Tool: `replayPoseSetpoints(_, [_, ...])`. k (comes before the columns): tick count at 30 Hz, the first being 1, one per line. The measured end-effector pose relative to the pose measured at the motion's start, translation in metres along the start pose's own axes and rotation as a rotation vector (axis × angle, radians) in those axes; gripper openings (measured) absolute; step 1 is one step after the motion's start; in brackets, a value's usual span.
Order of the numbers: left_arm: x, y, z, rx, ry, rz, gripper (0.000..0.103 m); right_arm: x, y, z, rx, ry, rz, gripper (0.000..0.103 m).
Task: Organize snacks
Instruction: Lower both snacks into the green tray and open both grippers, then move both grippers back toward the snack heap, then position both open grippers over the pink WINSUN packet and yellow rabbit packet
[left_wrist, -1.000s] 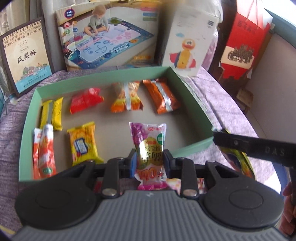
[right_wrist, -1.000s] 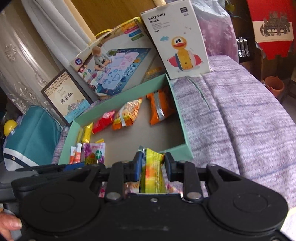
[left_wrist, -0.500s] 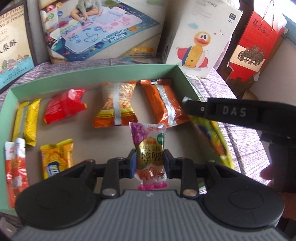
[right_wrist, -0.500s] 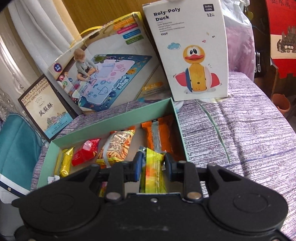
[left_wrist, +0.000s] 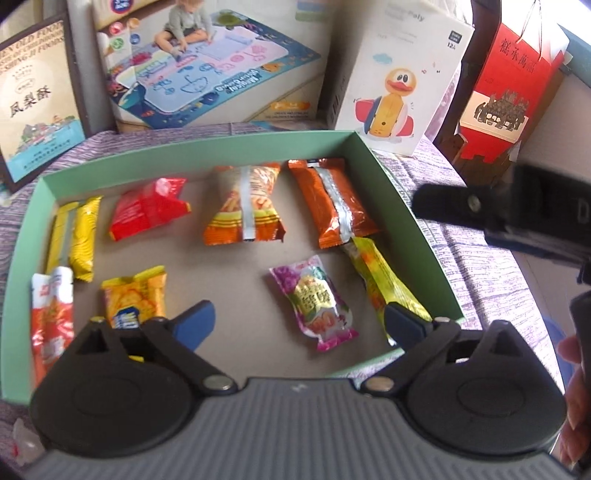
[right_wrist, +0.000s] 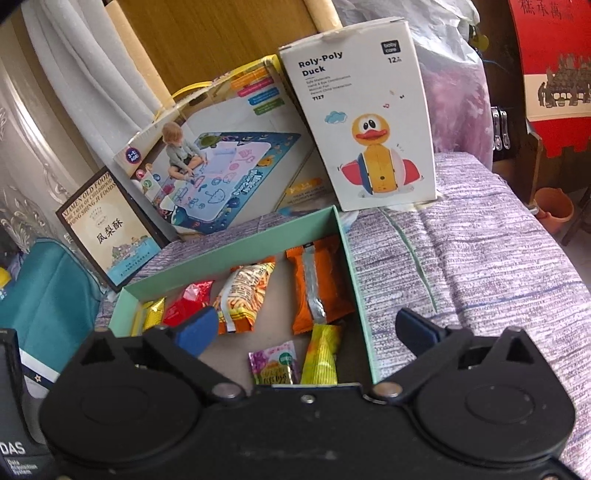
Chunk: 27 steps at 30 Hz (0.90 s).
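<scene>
A shallow green box lies on purple cloth and holds several snack packets. My left gripper hovers over its near half, its jaws opening wide; the purple-pink packet lies loose on the box floor under them, untouched by either pad. My right gripper is also opening, over the box's right end. The yellow-green packet lies free below it, beside the purple-pink packet and against the right wall. An orange packet sits just behind them.
A duck toy box, a play-mat box and a brown pastry box stand behind the green box. A red gift bag is at the back right. A teal bag sits left. Bare purple cloth spreads right.
Both grippers moved forward over the green box and opened. The purple-pink packet and the yellow-green packet left the jaws and now lie on the box floor.
</scene>
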<state>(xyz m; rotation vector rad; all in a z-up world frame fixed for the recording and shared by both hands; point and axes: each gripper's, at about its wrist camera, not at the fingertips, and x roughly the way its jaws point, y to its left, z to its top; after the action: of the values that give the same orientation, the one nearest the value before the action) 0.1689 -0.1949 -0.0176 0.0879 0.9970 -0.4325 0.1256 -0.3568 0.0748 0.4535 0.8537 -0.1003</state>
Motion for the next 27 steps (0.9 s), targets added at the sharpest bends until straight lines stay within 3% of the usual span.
replayPoseSetpoints(12, [-0.054, 0.020, -0.052, 0.007, -0.023, 0.022, 0.102, -0.040, -0.015, -0.047, 0.071, 0.049, 0.000, 0.103])
replayPoseSetpoints(21, [-0.058, 0.046, -0.096, -0.010, 0.029, 0.081, 0.102, -0.042, -0.007, -0.090, 0.109, 0.119, 0.035, 0.103])
replayPoseSetpoints(27, [-0.049, 0.065, -0.112, -0.058, 0.065, 0.109, 0.090, -0.034, 0.003, -0.116, 0.108, 0.170, 0.046, 0.103])
